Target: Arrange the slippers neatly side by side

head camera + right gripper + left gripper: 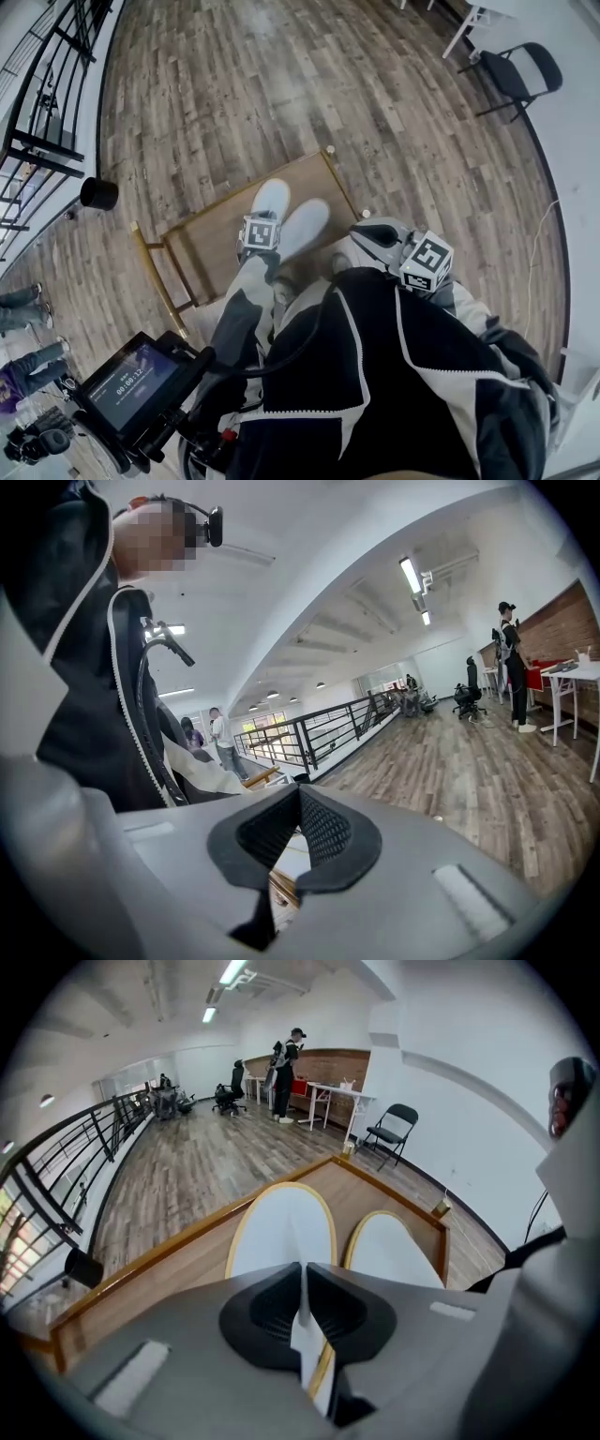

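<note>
Two white slippers lie side by side, toes pointing away, on a low wooden tray (208, 242) on the floor. My left gripper (262, 236) hangs over the heel end of the left slipper (270, 197). In the left gripper view the left gripper (302, 1309) is shut on a thin white fold of that left slipper (279, 1227), with the right slipper (394, 1246) beside it. My right gripper (364, 239) sits to the right of the right slipper (306, 225), apart from it. In the right gripper view the right gripper (298, 806) is shut with nothing between its pads.
A black round object (98, 193) stands on the wood floor left of the tray. A black railing (37, 112) runs along the left edge. A folding chair (520, 70) stands at the far right by the white wall. A screen unit (136, 380) hangs at my front.
</note>
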{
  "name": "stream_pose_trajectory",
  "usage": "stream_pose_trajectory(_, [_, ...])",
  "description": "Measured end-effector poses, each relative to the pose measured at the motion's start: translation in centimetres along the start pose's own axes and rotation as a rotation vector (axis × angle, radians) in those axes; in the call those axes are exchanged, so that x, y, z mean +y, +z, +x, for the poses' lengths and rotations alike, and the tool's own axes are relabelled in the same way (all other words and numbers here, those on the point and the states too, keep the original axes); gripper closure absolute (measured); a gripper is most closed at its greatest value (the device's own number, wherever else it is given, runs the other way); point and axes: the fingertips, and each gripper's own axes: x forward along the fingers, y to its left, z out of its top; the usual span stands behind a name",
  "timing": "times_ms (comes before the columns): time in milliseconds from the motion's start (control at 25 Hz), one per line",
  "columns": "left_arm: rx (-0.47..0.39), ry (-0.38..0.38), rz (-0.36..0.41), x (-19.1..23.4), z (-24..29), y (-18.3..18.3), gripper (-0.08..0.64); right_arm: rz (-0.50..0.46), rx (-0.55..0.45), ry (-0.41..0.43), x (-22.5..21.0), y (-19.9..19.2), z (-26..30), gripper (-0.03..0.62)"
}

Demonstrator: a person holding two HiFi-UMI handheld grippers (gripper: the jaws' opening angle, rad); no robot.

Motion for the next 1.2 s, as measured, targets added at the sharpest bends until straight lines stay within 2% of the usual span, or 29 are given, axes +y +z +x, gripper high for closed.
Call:
stream_pose_trajectory(120, [-0.07, -0.017, -0.073, -0.1, -1.0, 1.3, 0.529, -0.004, 0.007, 0.049, -0.9, 0.4, 1.4, 0.588])
stream_pose_trajectory(280, [-0.238, 0.005, -0.131, 0.2, -5.4, 3.2, 0.531, -0.015, 0.017, 0.126, 0.2, 0.2, 3.8, 0.588])
stream_pose_trajectory(440, [-0.443, 0.049, -0.182, 0.2, -13.0, 4.5, 0.531, -0.045, 0.032, 0.252, 3.7, 0.4, 6.6, 0.588])
stream_pose_trajectory(560, [-0.584, 0.078, -0.192, -0.4, -19.6, 5.3, 0.531, -0.064, 0.041, 0.327, 6.2, 1.5, 8.3, 0.588])
stream_pose_trajectory(720, [-0.727, 0.148, -0.231, -0.9, -27.8, 4.2, 0.531, -0.084, 0.047, 0.418, 8.8, 2.6, 10.7, 0.588])
stream_pose_trajectory(840, [-0.806, 0.202, -0.285, -1.5, -32.3, 2.1, 0.531, -0.091, 0.053, 0.465, 9.8, 2.3, 12.1, 0.588])
stream_pose_trajectory(920, [-0.842, 0.239, -0.282, -2.1, -34.3, 1.2, 0.531, -0.093, 0.058, 0.486, 10.2, 2.1, 12.9, 0.588])
stream_pose_trajectory(1040, [-0.85, 0.276, -0.26, -2.3, -35.5, -0.3, 0.53, -0.093, 0.066, 0.507, 11.0, 2.0, 13.8, 0.588])
stream_pose_trajectory(1200, [-0.83, 0.283, -0.316, -1.5, -35.2, -2.1, 0.531, -0.094, 0.076, 0.533, 12.2, 1.6, 14.6, 0.588])
